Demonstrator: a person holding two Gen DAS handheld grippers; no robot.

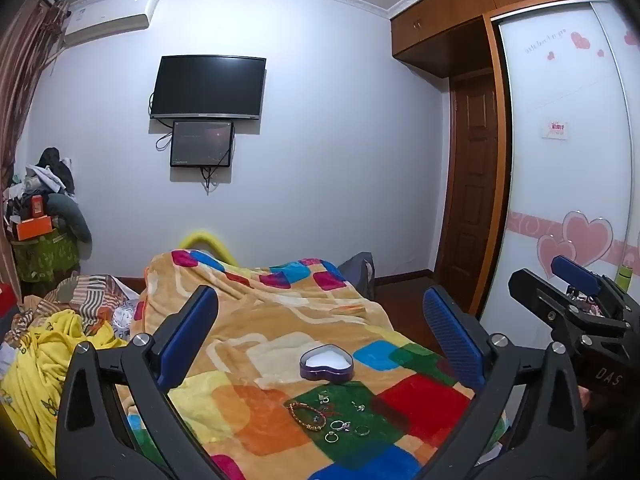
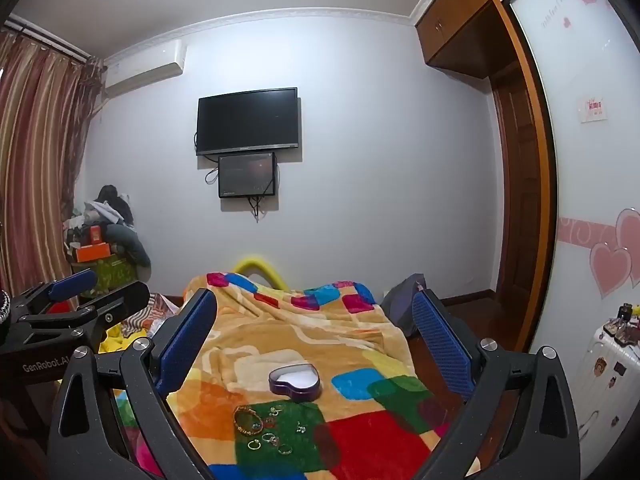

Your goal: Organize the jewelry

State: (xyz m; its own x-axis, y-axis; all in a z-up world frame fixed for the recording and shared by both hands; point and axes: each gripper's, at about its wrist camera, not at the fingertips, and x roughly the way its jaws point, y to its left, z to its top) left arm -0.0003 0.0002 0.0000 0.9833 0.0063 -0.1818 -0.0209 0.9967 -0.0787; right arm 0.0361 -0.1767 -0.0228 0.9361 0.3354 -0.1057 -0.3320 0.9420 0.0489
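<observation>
Left wrist view: the left tool (image 1: 320,320) fills the lower frame with its blue pads spread wide apart, holding nothing. At the right edge the right tool (image 1: 560,280) carries the letters "DAS". Low in the centre, on a green square of the blanket (image 1: 256,320), lie a beaded bracelet (image 1: 306,413), its long axis running toward lower right, and several rings (image 1: 340,426). Just above sits an open heart-shaped box (image 1: 327,363), point facing the lower frame edge.

Right wrist view: the right tool (image 2: 316,334) is likewise spread apart and holds nothing. The left tool (image 2: 92,288), at the left edge, reads "GenRobot.AI". Box (image 2: 295,377), bracelet (image 2: 248,420) and rings (image 2: 272,438) lie lower centre, with open blanket (image 2: 288,332) all around.
</observation>
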